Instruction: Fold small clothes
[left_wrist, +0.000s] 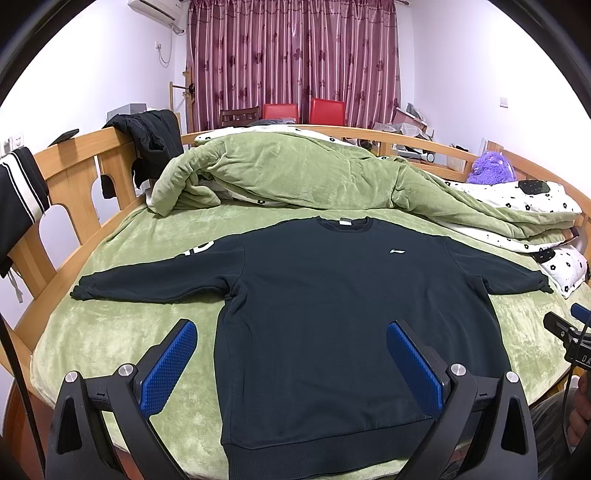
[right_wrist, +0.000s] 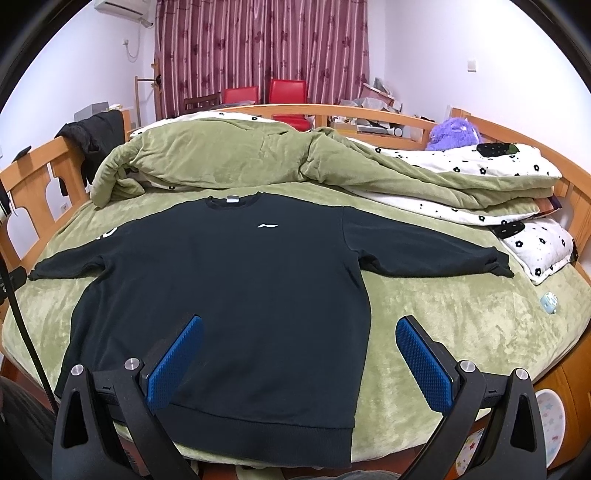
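A dark long-sleeved sweatshirt lies flat and face up on the green bed cover, both sleeves spread out, collar away from me; it also shows in the right wrist view. A small white logo marks its chest. My left gripper is open and empty, hovering above the hem's left part, its blue pads wide apart. My right gripper is open and empty above the hem's right part. The right gripper's tip shows at the left wrist view's right edge.
A bunched green quilt lies behind the sweatshirt. A floral white quilt and a purple plush toy lie at the right. A wooden bed frame with a black jacket over it stands at the left. A small pale object lies at the right.
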